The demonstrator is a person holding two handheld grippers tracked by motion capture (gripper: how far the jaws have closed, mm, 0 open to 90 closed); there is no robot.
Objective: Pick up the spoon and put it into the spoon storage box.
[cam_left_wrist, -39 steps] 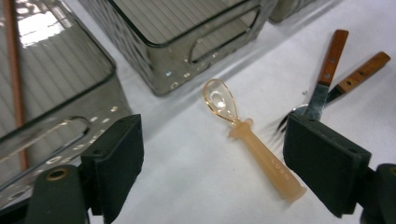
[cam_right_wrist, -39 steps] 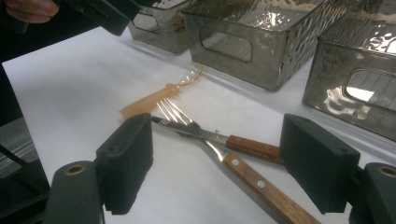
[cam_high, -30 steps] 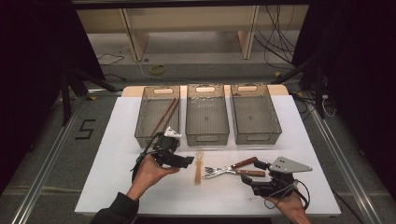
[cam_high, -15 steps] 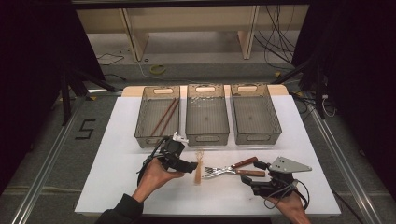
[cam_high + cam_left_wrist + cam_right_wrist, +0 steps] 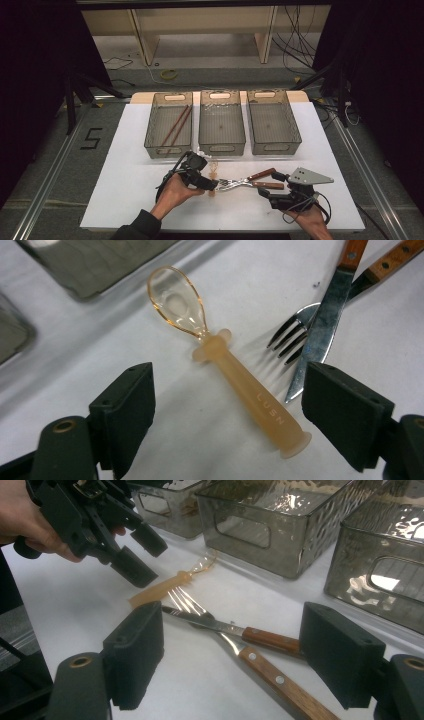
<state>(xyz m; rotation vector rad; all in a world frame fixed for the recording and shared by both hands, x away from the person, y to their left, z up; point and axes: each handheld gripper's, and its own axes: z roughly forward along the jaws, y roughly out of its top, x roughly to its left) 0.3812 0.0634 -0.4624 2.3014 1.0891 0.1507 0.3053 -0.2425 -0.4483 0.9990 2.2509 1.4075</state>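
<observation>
Spoon (image 5: pixel 235 375) handle reads "LUSN"; left tongs (image 5: pixel 240 420) open around it.

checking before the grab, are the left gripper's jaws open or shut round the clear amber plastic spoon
Open. The left gripper has both black jaws spread wide, the clear amber plastic spoon lying flat between them, untouched.

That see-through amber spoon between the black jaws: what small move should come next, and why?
Probably lower the left gripper and shut it on the translucent amber plastic spoon. Its jaws stand open on either side of the handle, above the white table, and the steel knife blade lies beside it, so a straight descent looks safest.
</observation>
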